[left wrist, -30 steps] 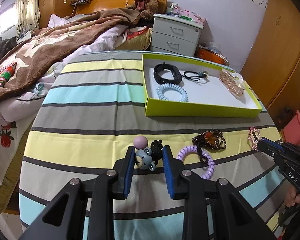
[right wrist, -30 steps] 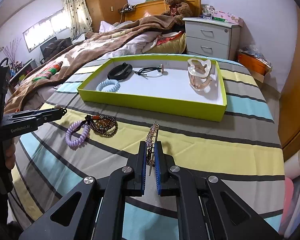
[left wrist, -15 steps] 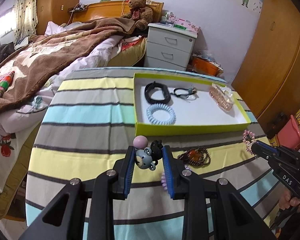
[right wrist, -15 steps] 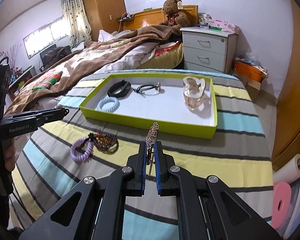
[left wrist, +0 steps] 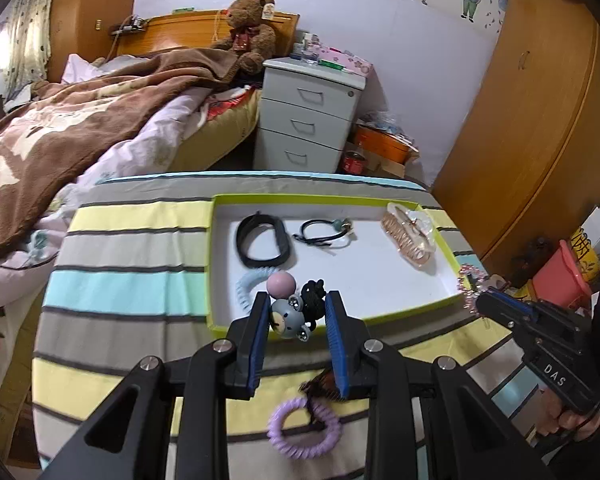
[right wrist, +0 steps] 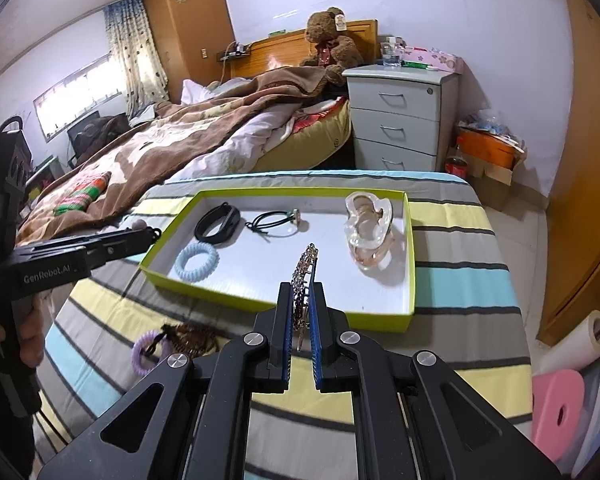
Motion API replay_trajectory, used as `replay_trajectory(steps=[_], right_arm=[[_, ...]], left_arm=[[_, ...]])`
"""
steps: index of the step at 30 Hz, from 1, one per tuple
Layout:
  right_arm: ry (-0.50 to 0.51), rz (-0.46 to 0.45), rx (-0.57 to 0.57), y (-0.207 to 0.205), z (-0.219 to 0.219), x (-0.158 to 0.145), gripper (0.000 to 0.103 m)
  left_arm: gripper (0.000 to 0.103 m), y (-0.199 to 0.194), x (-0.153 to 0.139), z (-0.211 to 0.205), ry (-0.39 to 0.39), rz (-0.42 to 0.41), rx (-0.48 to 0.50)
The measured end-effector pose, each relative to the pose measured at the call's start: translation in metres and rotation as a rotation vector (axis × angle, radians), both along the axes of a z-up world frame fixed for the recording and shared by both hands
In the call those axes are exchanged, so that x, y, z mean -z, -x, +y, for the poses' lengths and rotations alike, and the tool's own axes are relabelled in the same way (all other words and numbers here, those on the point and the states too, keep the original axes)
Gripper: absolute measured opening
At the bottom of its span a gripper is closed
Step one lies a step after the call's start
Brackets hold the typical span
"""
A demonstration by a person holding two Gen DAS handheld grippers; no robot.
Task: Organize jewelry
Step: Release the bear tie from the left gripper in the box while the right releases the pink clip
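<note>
A shallow yellow-green tray [right wrist: 410,240] with a white floor sits on the striped tablecloth [left wrist: 132,248]. Inside the tray lie four items: a black band [right wrist: 217,223] at the far left, a light blue coil hair tie [right wrist: 197,261] nearer the front wall on the left, a black cord hair tie with a bead [right wrist: 274,223] toward the back centre, and a clear pink claw clip [right wrist: 369,228] on the right side. Outside the tray, on the cloth in front of its near wall, a purple coil hair tie [left wrist: 304,428] lies touching a dark beaded bracelet [right wrist: 192,338]. The left gripper [left wrist: 298,320] is closed on a grey mouse-figure hair tie [left wrist: 290,314]: the figure sits between the blue pads, with its pink ball and black elastic projecting past the fingertips, and the item is held above the near-left part of the tray, over the front wall. The right gripper [right wrist: 302,312] has its jaws drawn narrow around a jewelled hair clip [right wrist: 305,276], which stands on edge between the pads and extends forward beyond them over the near part of the tray floor. In the left wrist view the right gripper reaches in from the right side, level with the tray's near right corner. In the right wrist view the left gripper extends from the left edge toward the tray's left wall, and the person's left hand [right wrist: 32,328] grips its handle.
</note>
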State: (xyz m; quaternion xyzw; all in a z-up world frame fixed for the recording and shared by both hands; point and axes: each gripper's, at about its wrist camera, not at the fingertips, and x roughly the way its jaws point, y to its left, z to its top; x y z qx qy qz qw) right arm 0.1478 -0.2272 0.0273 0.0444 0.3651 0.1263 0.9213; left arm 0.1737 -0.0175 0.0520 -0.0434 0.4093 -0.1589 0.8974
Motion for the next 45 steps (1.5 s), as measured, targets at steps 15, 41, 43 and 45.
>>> replay_trajectory(steps=[15,41,43,45], right_arm=[[0.005,0.076,0.009,-0.052,-0.008,0.024,0.008],[0.046,0.135,0.006,-0.069,-0.013,0.043,0.008],[0.048,0.140,0.010,-0.069,-0.013,0.044,0.008],[0.047,0.141,0.011,-0.069,-0.013,0.045,0.008]], left_arm=[[0.029,-0.053,0.026,-0.042,-0.027,0.048,0.052],[0.030,-0.081,0.064,-0.065,-0.059,0.141,0.059],[0.030,-0.081,0.063,-0.064,-0.057,0.140,0.059],[0.030,-0.081,0.064,-0.065,-0.057,0.141,0.059]])
